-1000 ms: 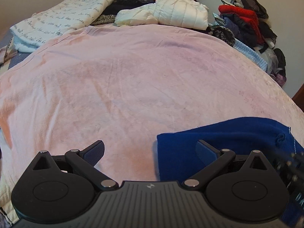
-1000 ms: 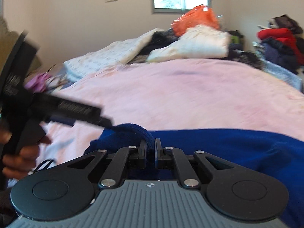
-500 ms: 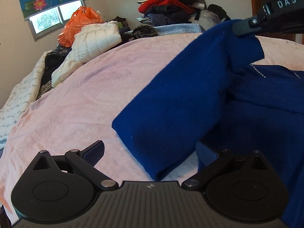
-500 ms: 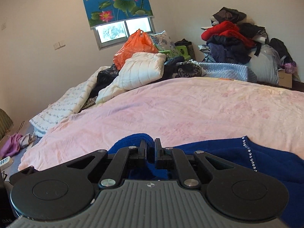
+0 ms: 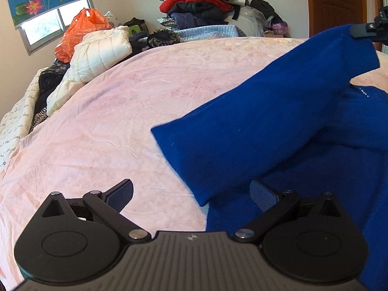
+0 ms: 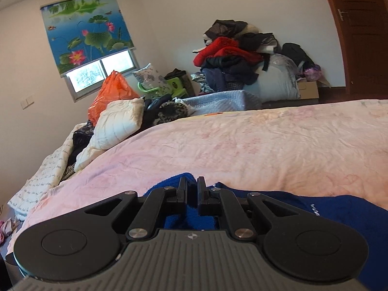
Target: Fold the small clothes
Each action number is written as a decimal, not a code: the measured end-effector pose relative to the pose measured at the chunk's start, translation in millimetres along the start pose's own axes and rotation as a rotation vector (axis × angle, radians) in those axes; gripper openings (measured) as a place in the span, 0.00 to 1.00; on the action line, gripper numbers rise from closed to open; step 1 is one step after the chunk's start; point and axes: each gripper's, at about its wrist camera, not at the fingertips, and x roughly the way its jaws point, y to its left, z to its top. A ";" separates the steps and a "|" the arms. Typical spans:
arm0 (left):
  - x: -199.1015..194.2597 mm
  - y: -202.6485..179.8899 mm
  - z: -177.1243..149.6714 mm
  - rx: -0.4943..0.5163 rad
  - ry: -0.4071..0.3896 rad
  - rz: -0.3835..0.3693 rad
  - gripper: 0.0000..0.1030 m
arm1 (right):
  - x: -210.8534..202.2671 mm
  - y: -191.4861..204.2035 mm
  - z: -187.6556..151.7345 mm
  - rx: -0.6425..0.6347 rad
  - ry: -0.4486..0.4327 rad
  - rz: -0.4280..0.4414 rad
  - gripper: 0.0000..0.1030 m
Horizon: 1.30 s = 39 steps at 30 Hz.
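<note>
Pale pink bedding covers the bed (image 5: 135, 111) that carries the work, and clutter lines its far edge: a white quilted jacket (image 5: 99, 53), an orange plastic bag (image 5: 77, 31) and, toward the far right corner, a heap of red and dark clothes (image 5: 198, 2) beneath a lotus-printed window blind (image 6: 87, 31). On the near right part of the bed lies the blue sweater (image 5: 303, 150), a thick, soft knit in deep royal blue with a short line of small pale studs near its upper edge. Its body lies flat against the sheet, while one sleeve (image 5: 262, 126) rises from the near edge up toward the right, ribbed cuff uppermost. That cuff is pinched by the right gripper (image 6: 191, 189), whose jaws are pressed together on a fold of the blue knit; in the left wrist view its dark tip shows at the cuff (only a sliver at the right border). Holding the sleeve by its end seems meant to let it swing across the body in one piece, which suits a fold inward. The left gripper (image 5: 191, 191) hovers low over the near edge of the bed with its jaws spread wide and nothing between them, one pad over bare sheet and the other over the sweater's hem, probably placed to pin or steady the body while the sleeve crosses. Judging from this, the fold is at an early stage, with the sleeve not yet laid down.
</note>
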 end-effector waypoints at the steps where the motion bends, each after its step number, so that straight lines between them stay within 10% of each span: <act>1: 0.1 -2.3 -0.8 0.002 0.003 -0.004 1.00 | -3.8 -7.5 -1.3 0.020 -0.001 -0.008 0.09; 39: -0.2 -44.6 -10.6 0.036 0.097 -0.110 1.00 | -55.9 -135.2 -59.6 0.246 0.015 -0.271 0.09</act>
